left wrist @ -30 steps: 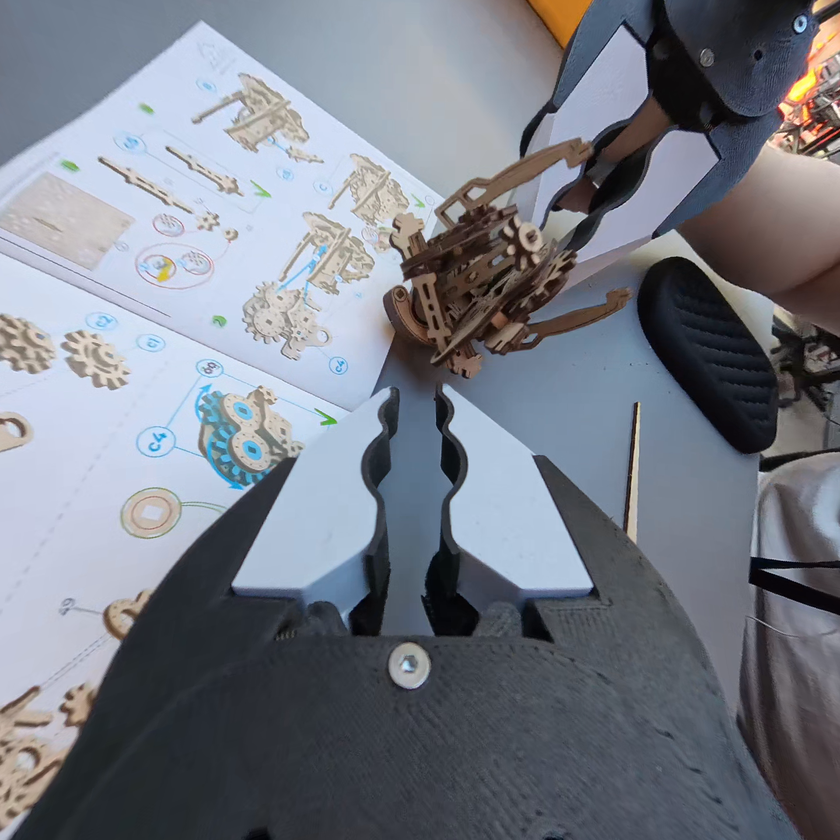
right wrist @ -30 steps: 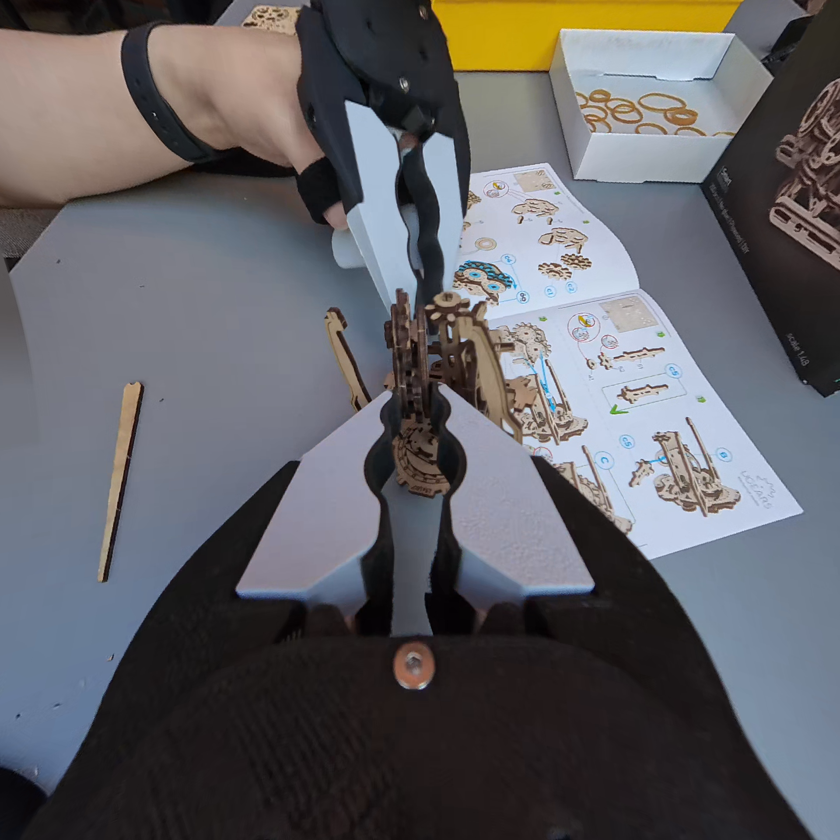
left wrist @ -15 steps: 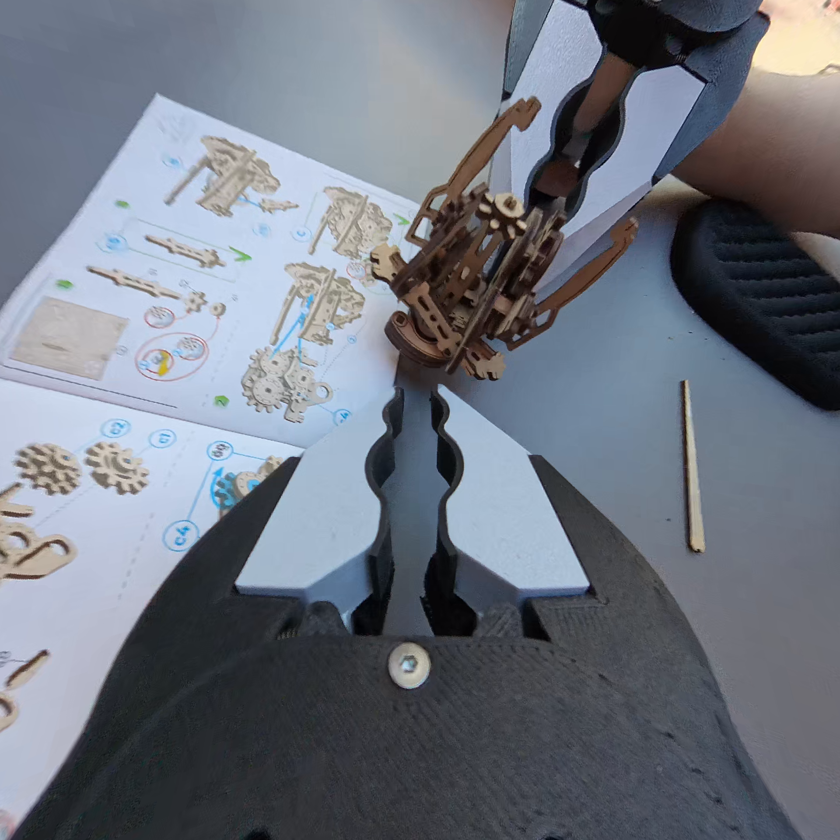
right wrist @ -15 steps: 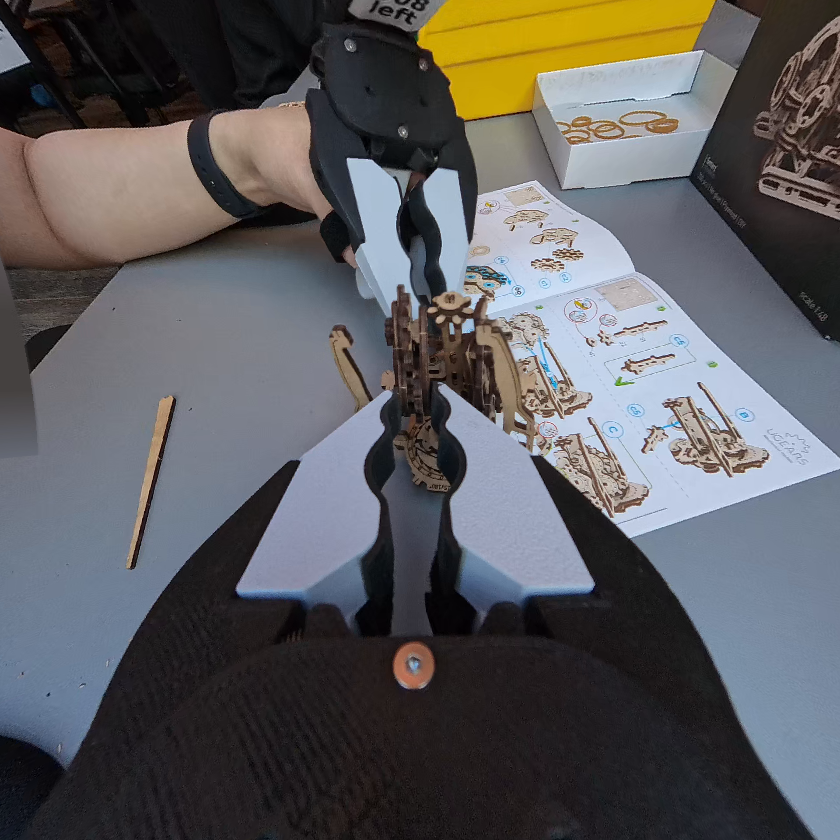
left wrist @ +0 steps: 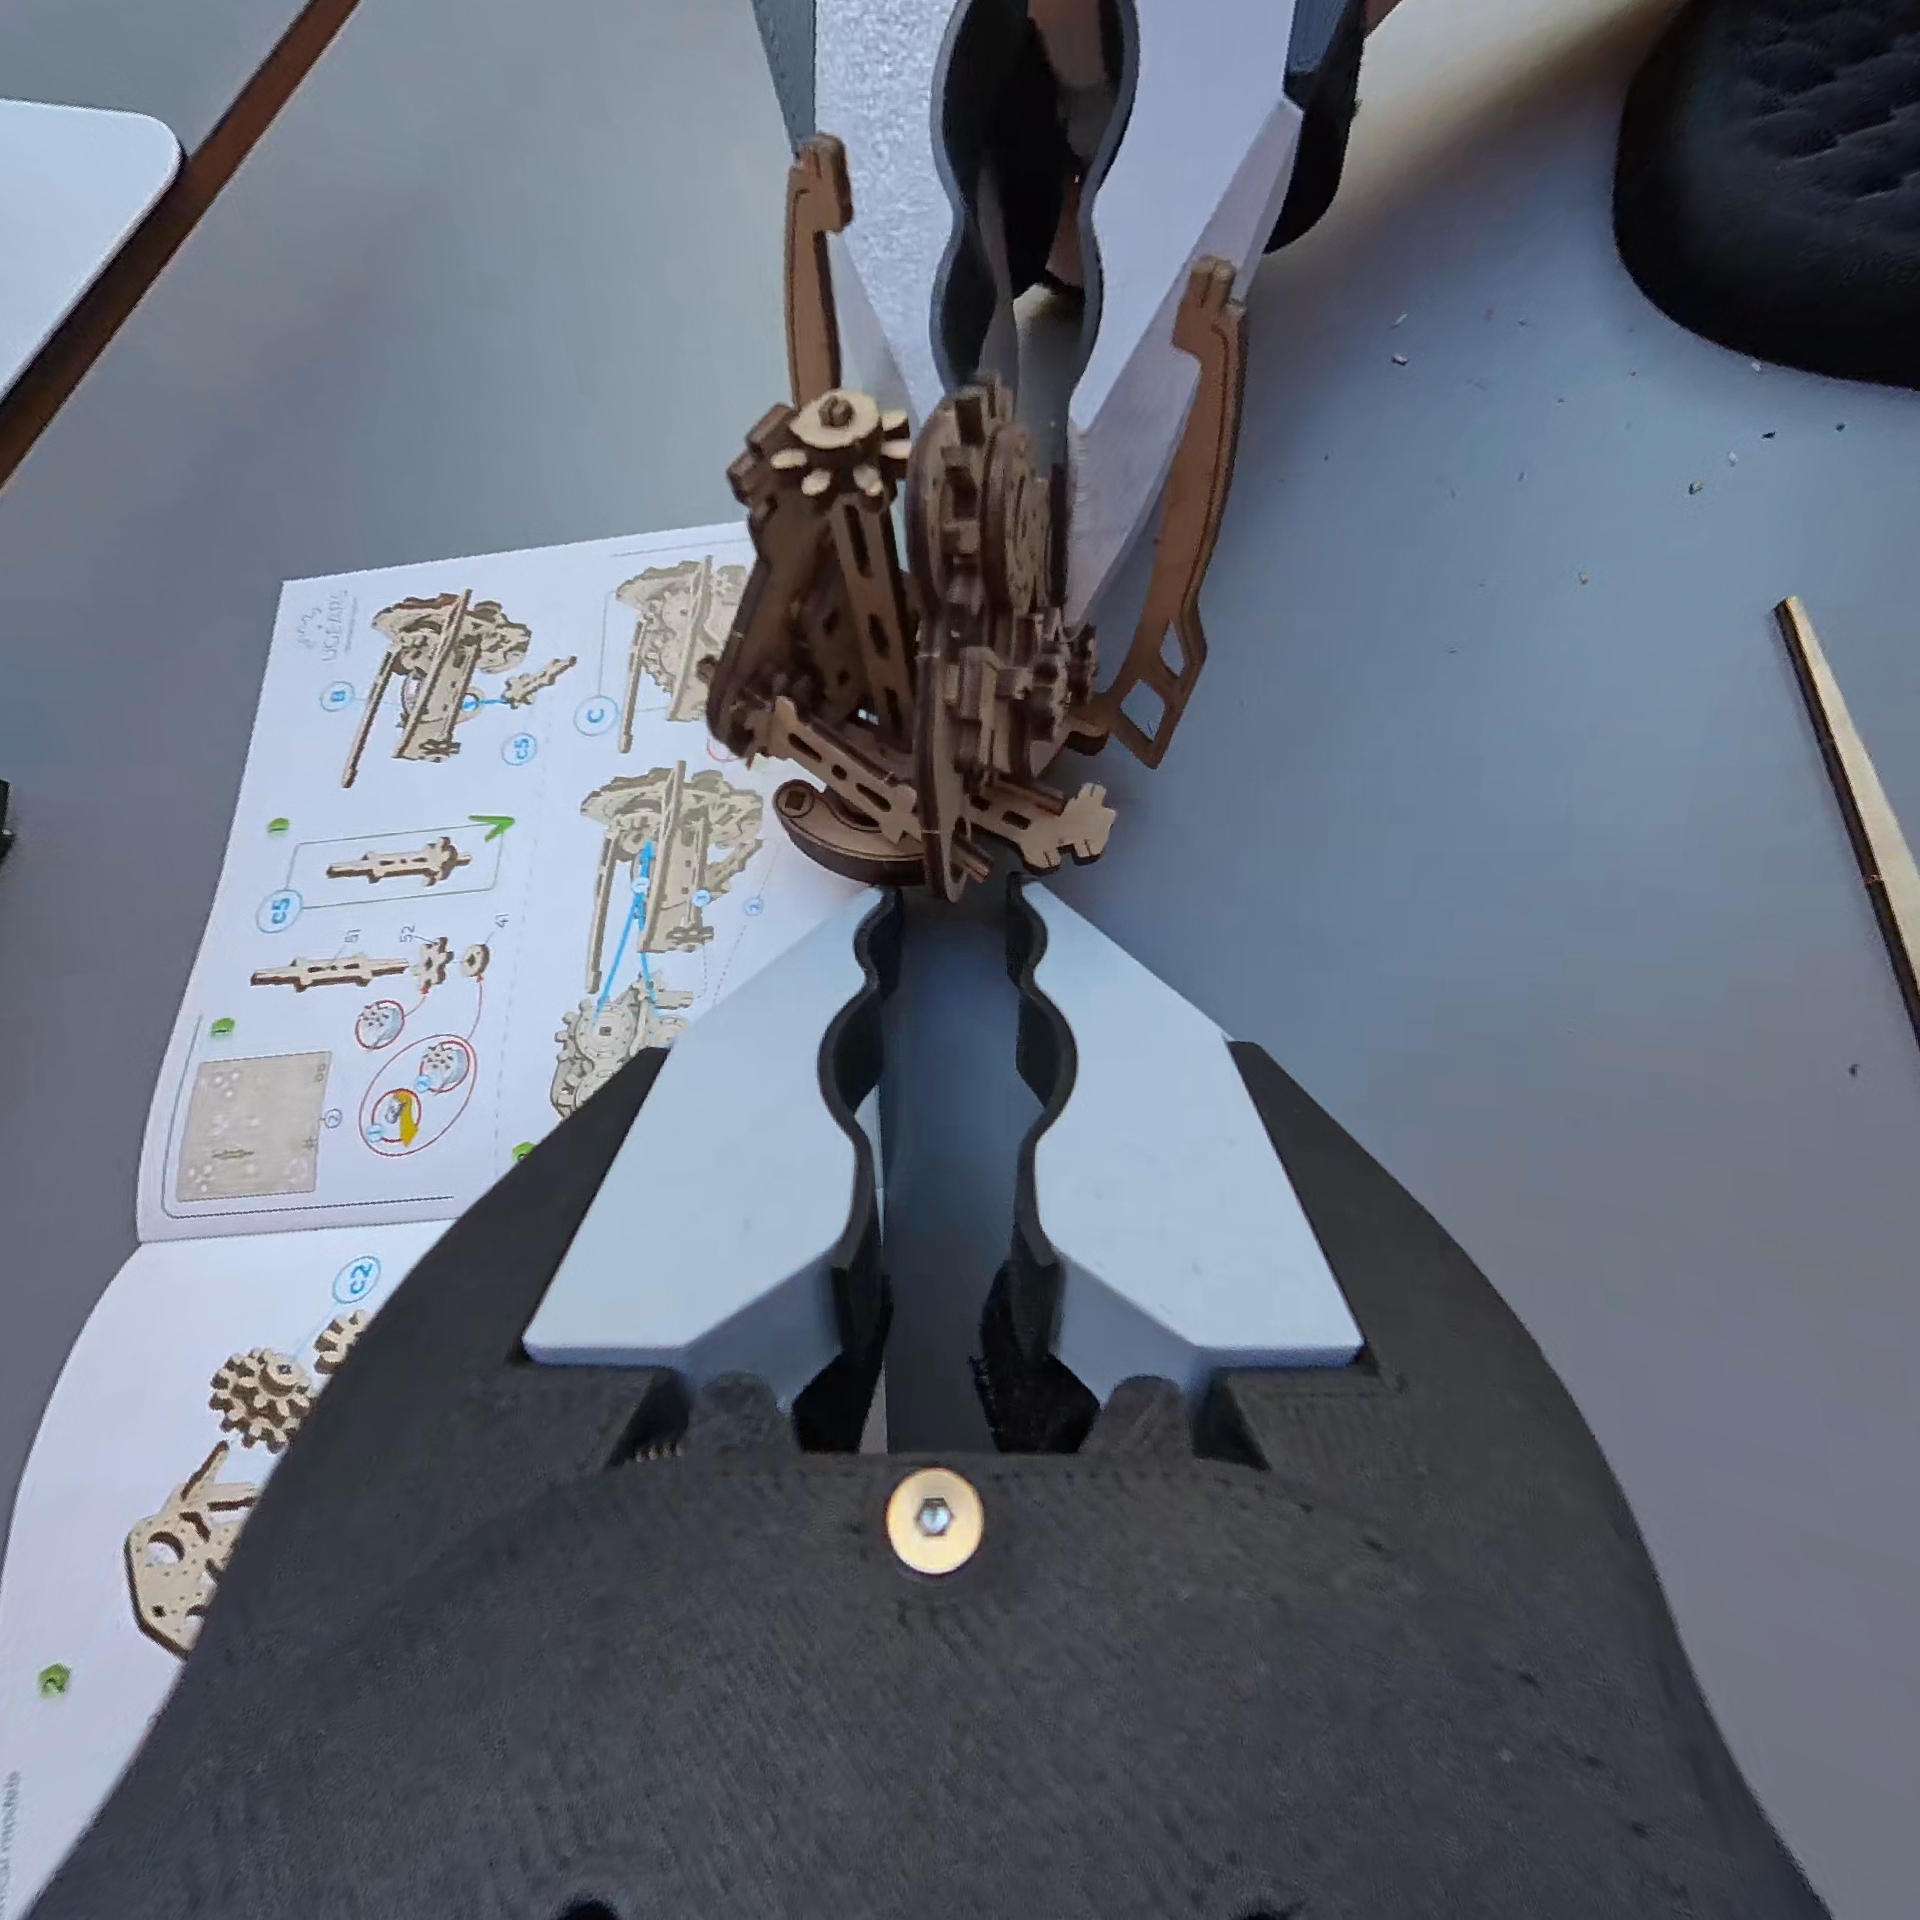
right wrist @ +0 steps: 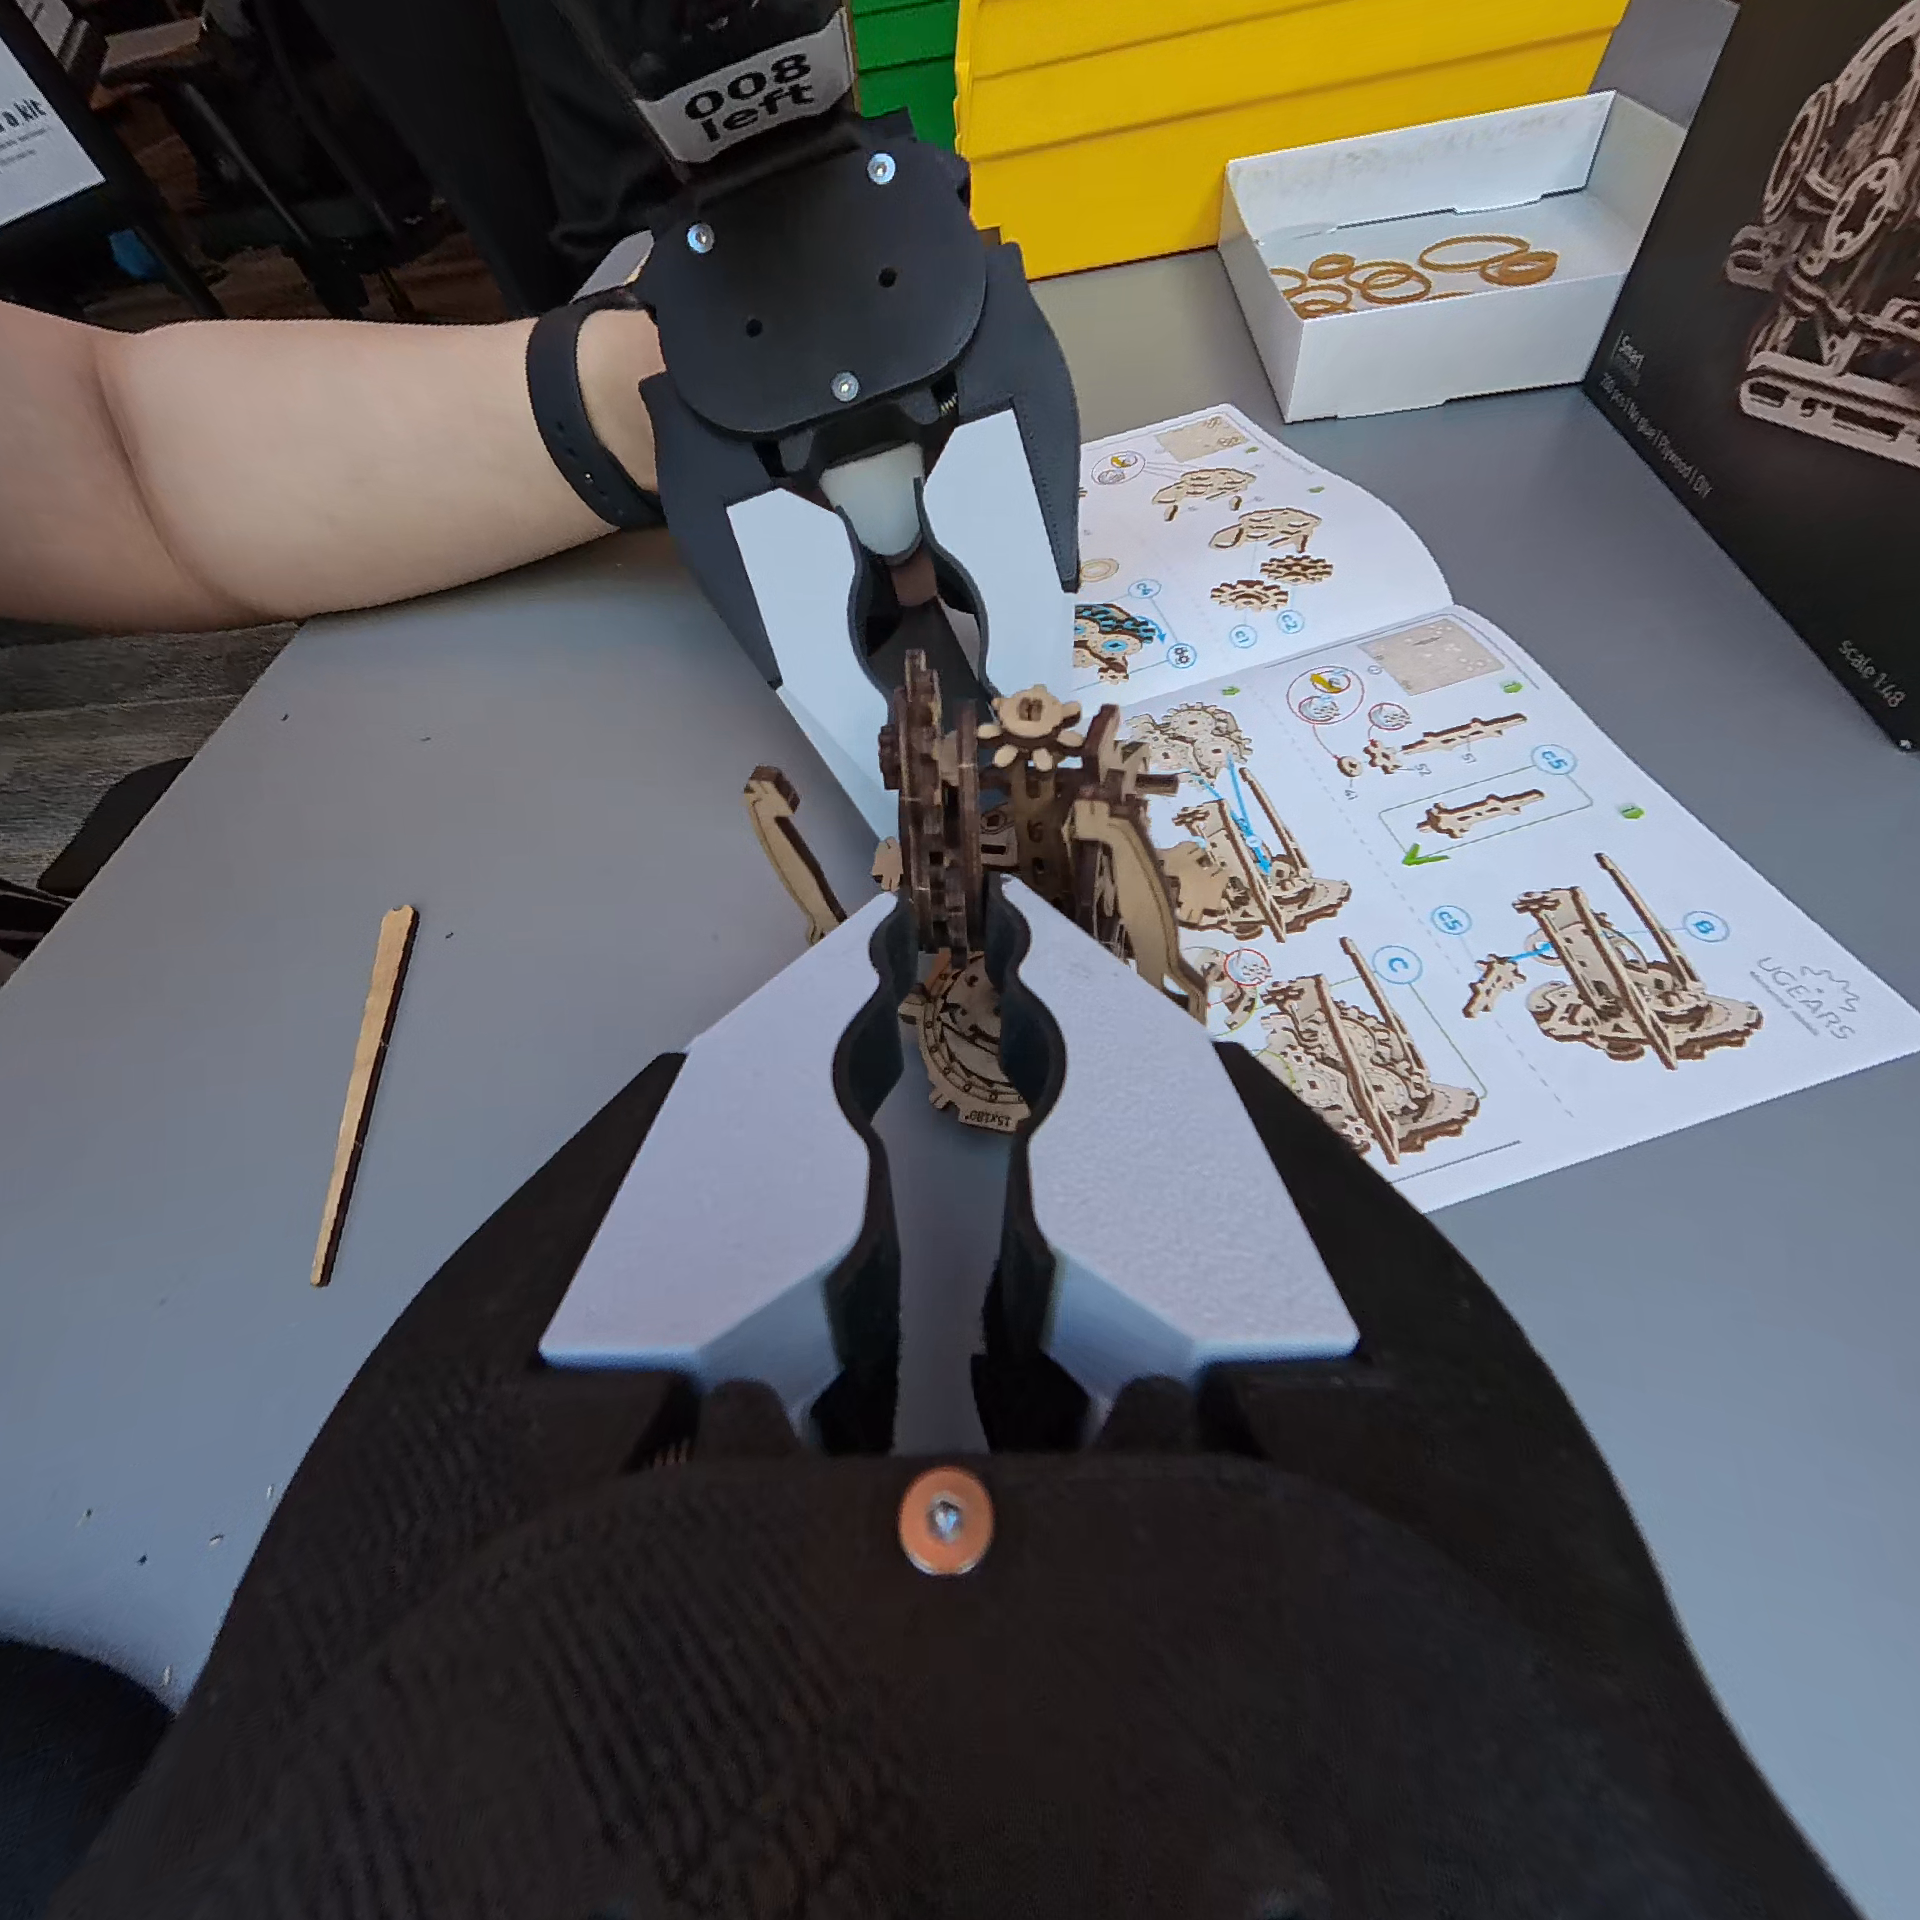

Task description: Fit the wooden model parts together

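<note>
The wooden model (left wrist: 914,644), a brown cluster of gears and frames with two long arms, stands upright over the grey table. My right gripper (right wrist: 948,914) is shut on its gear stack (right wrist: 935,831); it also shows head-on in the left wrist view (left wrist: 1023,374). My left gripper (left wrist: 951,904) faces it from the other side. Its jaws stand a narrow gap apart, with the model's lower edge right at their mouth and nothing clamped. In the right wrist view the left gripper (right wrist: 940,665) sits just behind the model.
An open instruction booklet (left wrist: 416,883) (right wrist: 1507,831) lies beside the model. A thin wooden stick (right wrist: 364,1091) (left wrist: 1849,790) lies apart on the table. A white box of rings (right wrist: 1434,353), a dark kit box (right wrist: 1766,468) and yellow bins (right wrist: 1247,104) stand behind. A forearm (right wrist: 312,447) rests at left. The gap from one gripper's tips to the other's is roughly 5 centimeters. The thin wooden stick (left wrist: 1849,790) is about equally far from each gripper, around 15 centimeters. Seen from the right wrist view (right wrist: 367,1098) as well.
The right gripper has turned the model from tilted to upright. My left gripper has swung round to face it and closed in until its tips meet the model's edge. Its jaw gap is unchanged.
</note>
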`<state>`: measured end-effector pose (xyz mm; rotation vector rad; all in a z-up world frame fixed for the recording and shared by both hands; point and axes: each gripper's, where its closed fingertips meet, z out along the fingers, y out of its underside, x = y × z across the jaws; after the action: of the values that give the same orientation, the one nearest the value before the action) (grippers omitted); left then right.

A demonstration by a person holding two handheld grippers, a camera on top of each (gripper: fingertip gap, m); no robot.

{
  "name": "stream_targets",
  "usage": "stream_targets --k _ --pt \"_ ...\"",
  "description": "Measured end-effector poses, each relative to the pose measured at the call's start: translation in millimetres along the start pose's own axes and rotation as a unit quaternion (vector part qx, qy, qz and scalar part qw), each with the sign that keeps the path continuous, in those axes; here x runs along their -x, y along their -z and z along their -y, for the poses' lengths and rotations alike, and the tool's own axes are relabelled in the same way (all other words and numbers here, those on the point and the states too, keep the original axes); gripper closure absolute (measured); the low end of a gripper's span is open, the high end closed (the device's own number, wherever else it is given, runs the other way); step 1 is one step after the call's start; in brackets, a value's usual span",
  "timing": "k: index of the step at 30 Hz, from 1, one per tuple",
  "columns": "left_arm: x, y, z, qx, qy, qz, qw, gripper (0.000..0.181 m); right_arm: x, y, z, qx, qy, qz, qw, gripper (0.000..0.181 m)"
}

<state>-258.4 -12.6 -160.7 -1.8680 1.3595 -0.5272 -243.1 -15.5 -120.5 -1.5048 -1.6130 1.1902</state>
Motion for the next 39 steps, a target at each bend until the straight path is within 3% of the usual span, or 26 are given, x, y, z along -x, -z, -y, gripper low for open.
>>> stream_targets --k 3,6,7,9,10,13,26,29,31,33,39 --pt "2.6 1.3 2.6 -0.010 0.018 -0.008 1.000 0.180 0.0 1.2 -0.1 -0.002 -0.012 0.012 1.000 0.170" --pt "1.0 3.0 8.0 -0.027 0.031 -0.026 0.999 0.181 -3.9 3.6 -1.4 -0.001 -0.027 0.011 1.000 0.170" --pt "3.1 2.6 8.0 -0.027 0.035 -0.023 0.999 0.179 -4.2 3.9 -2.4 0.002 -0.025 0.010 1.000 0.169" --pt "12.8 0.2 5.7 -0.017 0.042 0.000 0.999 0.151 -5.4 4.0 -3.5 0.006 -0.018 0.003 1.000 0.170" --pt "15.0 -1.2 4.1 -0.011 0.042 0.005 0.999 0.146 -5.6 3.8 -3.9 0.007 -0.015 0.000 1.000 0.170" --pt "13.8 -3.9 4.0 -0.006 0.026 -0.008 1.000 0.145 -6.2 3.7 -3.9 0.007 -0.012 -0.004 1.000 0.170" --pt "11.4 -7.0 8.0 -0.012 -0.018 -0.022 1.000 0.164 -3.8 9.2 -5.0 0.003 -0.022 0.009 1.000 0.169" --pt "4.3 -6.4 6.3 -0.007 -0.023 -0.026 0.999 0.181 -1.9 13.4 -5.5 -0.002 -0.029 0.014 0.999 0.168" --pt "-3.8 -6.3 9.0 -0.013 -0.024 -0.038 0.999 0.181 -4.4 16.1 -6.2 -0.004 -0.033 0.008 0.999 0.170" --pt "2.2 -7.8 7.4 -0.006 -0.017 -0.008 1.000 0.163 -1.8 17.3 -5.7 -0.007 -0.032 0.018 0.999 0.170" --pt "-6.3 -3.7 2.1 0.011 0.015 0.011 1.000 0.156 -2.8 17.2 -6.2 -0.006 -0.030 0.012 0.999 0.170"
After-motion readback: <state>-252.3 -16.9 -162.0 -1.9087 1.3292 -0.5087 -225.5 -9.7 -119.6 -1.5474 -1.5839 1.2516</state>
